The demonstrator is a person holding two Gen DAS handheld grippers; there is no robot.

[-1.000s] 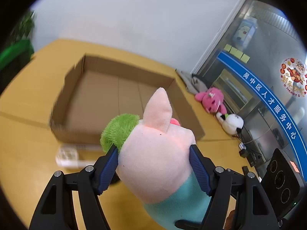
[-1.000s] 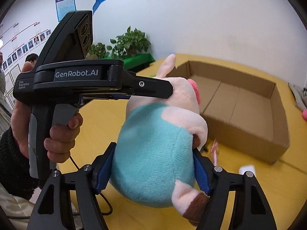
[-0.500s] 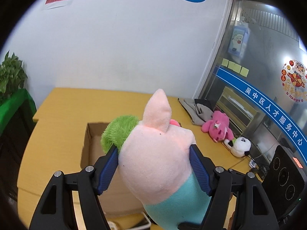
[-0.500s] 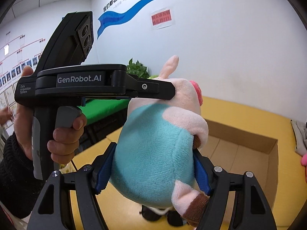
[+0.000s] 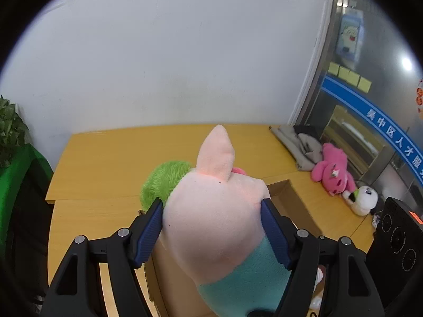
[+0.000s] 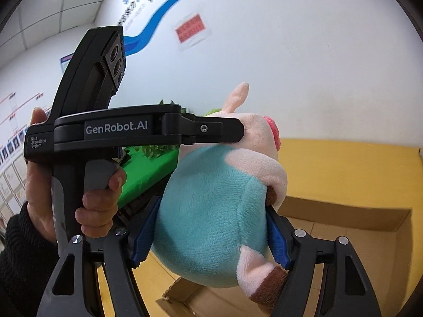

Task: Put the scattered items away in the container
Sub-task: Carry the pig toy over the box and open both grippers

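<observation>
A plush pig point(image 5: 216, 224) with a pink head, one upright ear and a teal body hangs in the air between both grippers. My left gripper point(image 5: 212, 231) is shut on its pink head, blue pads pressed into both sides. My right gripper point(image 6: 211, 233) is shut on its teal belly point(image 6: 211, 216). A green fuzzy tuft point(image 5: 164, 182) shows behind the head. The open cardboard box point(image 6: 349, 216) lies on the yellow table right under the pig; in the left wrist view only its far corner point(image 5: 288, 198) shows past the toy.
A person's hand point(image 6: 97, 200) holds the left gripper's black handle point(image 6: 111, 129). A pink plush point(image 5: 333, 170), a panda plush point(image 5: 363, 198) and grey cloth point(image 5: 298, 145) lie at the table's right end. A potted plant on green cloth point(image 5: 13, 153) stands left.
Both grippers have carried the pig up and forward toward the wall. The box has slid from ahead of the pig to beneath it, so most of it is now hidden.
</observation>
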